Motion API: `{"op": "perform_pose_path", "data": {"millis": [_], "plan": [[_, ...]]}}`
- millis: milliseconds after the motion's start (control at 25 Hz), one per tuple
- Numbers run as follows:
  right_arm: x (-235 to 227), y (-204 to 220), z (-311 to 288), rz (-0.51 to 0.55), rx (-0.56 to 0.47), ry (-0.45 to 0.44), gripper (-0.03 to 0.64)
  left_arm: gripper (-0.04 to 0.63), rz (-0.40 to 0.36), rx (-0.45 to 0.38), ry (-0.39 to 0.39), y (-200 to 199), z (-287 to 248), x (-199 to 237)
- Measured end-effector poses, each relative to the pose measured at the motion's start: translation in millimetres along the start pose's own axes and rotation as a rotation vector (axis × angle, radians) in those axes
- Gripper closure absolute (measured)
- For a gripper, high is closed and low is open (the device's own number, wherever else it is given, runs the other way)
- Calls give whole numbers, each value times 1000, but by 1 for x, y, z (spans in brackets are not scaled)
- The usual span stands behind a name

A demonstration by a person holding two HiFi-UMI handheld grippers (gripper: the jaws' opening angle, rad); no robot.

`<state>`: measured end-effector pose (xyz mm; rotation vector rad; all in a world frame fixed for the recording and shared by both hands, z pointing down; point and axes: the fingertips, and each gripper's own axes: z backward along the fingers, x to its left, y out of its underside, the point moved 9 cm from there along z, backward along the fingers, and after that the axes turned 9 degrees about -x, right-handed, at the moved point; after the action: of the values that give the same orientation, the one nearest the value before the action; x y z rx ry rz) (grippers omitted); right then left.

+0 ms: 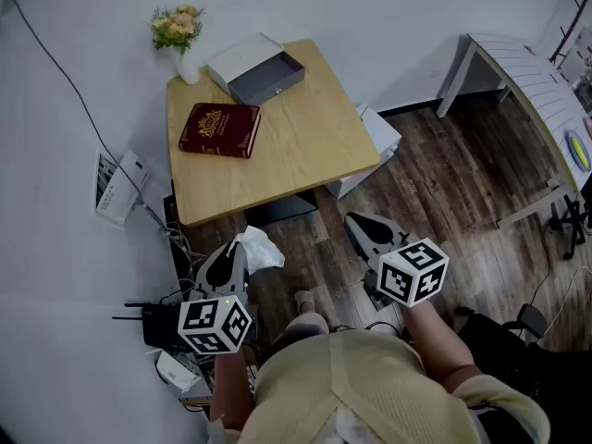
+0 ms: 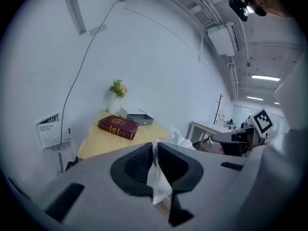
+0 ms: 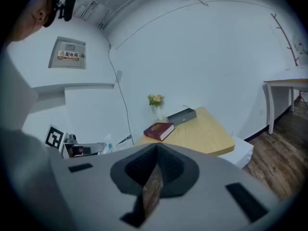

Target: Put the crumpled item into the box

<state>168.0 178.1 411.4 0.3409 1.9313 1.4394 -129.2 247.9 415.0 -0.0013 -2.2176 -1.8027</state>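
Crumpled item (image 1: 262,250): one, white, thin and creased. It is pinched in the left claw (image 1: 239,248), whose jaws close on a fold of it while the rest bunches out past the tips. Judged to be held this way for carrying, since a loose wad would otherwise slip out. It hangs over the floor, short of the bench (image 1: 296,151) and well apart from the box.

Box (image 1: 266,77): one, grey, shallow and open-topped. It sits far ahead of the left claw at the bench's back edge, against a white lid (image 1: 239,55). The open top, facing up, suits dropping the item in from above.

Right claw (image 1: 359,222): jaws pressed almost together, with only a sliver of floor showing between them and nothing held. It hangs level with the left claw, to that claw's right, and looks spare for this step.

Book (image 1: 220,129): one, dark red, lying flat on the bench between the left claw and the box, a little left of the straight line.

Flowers (image 1: 178,26): one small bunch in a white vase, just left of the box, at the corner by the wall.

Count: two claws, one item, one box, one lid, one book, one bunch, one bench carrying them.
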Motion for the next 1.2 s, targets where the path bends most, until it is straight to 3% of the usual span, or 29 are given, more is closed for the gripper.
{"op": "perform_pose_path", "data": {"millis": [1200], "plan": [[7, -3, -83, -28, 12, 70, 586, 546, -16, 60, 76, -22, -70, 79]]}}
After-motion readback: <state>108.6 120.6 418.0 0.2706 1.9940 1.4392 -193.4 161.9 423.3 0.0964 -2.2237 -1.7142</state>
